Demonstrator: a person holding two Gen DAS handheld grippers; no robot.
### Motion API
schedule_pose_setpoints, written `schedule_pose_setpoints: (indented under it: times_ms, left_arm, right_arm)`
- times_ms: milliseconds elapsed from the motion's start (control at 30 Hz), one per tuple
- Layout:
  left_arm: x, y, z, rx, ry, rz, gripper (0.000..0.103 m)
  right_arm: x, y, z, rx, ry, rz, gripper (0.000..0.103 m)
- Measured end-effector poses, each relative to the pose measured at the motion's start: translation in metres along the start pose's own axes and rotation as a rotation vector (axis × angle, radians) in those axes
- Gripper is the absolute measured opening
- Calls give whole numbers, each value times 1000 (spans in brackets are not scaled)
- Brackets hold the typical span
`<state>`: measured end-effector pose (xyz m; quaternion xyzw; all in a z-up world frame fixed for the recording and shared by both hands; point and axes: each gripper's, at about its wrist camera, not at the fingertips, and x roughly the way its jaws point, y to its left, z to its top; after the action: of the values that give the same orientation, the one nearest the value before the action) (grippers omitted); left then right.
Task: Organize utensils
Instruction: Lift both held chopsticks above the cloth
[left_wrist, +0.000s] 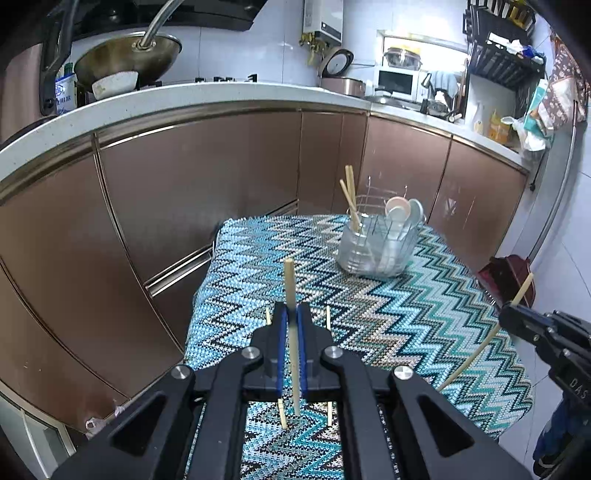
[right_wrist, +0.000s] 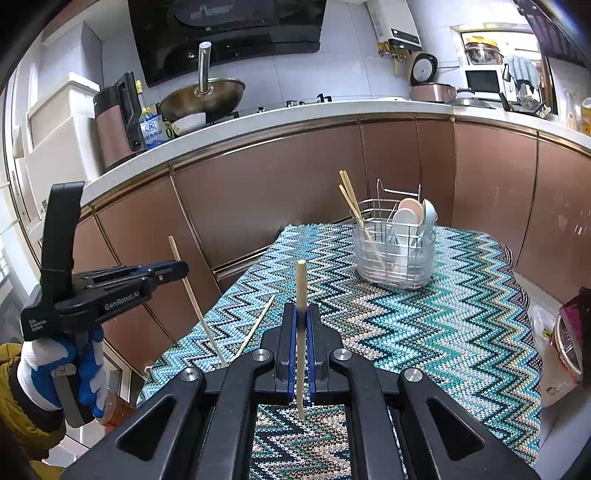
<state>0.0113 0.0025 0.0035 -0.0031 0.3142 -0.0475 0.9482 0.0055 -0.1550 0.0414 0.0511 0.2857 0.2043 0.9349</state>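
My left gripper (left_wrist: 291, 314) is shut on a bamboo chopstick (left_wrist: 290, 288) that stands upright between its jaws, above the near end of the table. My right gripper (right_wrist: 301, 312) is shut on another chopstick (right_wrist: 301, 284), also upright. Each gripper shows in the other's view: the right gripper (left_wrist: 508, 314) at the right edge, the left gripper (right_wrist: 183, 269) at the left. A wire utensil basket (left_wrist: 376, 247), also in the right wrist view (right_wrist: 395, 254), stands at the table's far end, holding two chopsticks (left_wrist: 351, 195) and several spoons (left_wrist: 402, 210). Two more chopsticks (left_wrist: 328, 317) lie under the left gripper.
The table carries a zigzag blue cloth (left_wrist: 424, 314). One loose chopstick (right_wrist: 258, 325) lies near its left edge. Brown kitchen cabinets (left_wrist: 184, 192) and a white counter run behind. A red dustpan (left_wrist: 509, 273) and a bag (right_wrist: 569, 343) stand to the table's right.
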Motion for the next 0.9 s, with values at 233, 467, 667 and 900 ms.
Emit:
schedule_pose_setpoints:
  times_ms: [233, 467, 667, 900]
  left_arm:
    - [-7, 1, 4, 8, -19, 3, 5]
    - [-11, 3, 7, -10, -30, -11, 5]
    - [-13, -2, 11, 1, -40, -18, 5]
    - [5, 4, 3, -22, 1, -45, 5]
  right_arm:
    - [-1, -3, 0, 8, -7, 5, 5]
    - [-2, -9, -2, 21, -15, 8, 5]
    - [-1, -12, -2, 26, -17, 10, 5]
    - [7, -17, -6, 47, -1, 22, 5]
